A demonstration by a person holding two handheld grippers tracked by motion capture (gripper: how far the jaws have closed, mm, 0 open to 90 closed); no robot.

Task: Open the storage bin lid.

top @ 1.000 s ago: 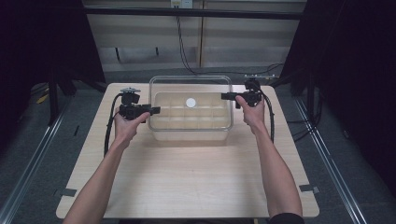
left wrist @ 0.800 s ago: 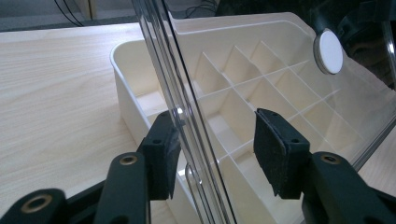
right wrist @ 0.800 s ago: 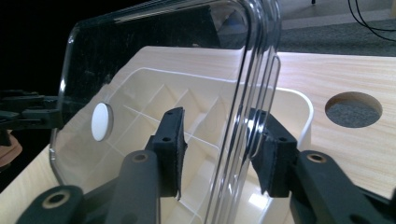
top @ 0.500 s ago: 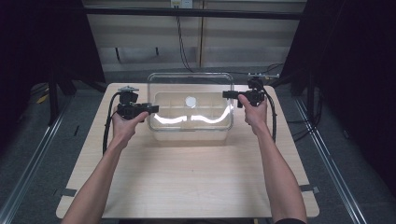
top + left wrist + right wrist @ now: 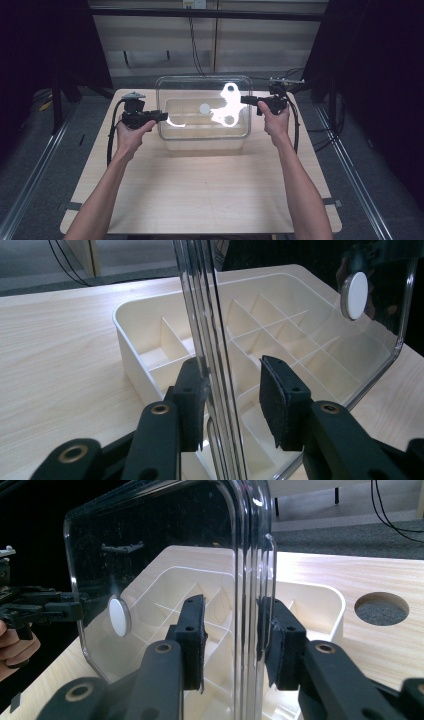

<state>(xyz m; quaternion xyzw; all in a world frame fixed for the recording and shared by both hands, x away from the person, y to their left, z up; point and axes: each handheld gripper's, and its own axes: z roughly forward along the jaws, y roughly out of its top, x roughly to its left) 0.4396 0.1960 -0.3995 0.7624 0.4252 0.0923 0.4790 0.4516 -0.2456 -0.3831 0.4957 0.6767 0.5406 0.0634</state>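
We are tilting the clear lid [image 5: 202,95] up off the divided box [image 5: 205,125]: left gripper [image 5: 232,400] and right gripper [image 5: 232,642] each straddle an edge, jaws part-open; next we must close firmly.

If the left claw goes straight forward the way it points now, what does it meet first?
Most likely the clear plastic lid: its edge already stands between the left claw jaws. Behind it lies the cream plastic divided tray; depth is uncertain.

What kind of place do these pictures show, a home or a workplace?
Probably a lab or recording setup, not a home. A bare wooden table stands in a dark metal frame, cables hang along the back wall, and a person works with a hand-held gripper in each hand.
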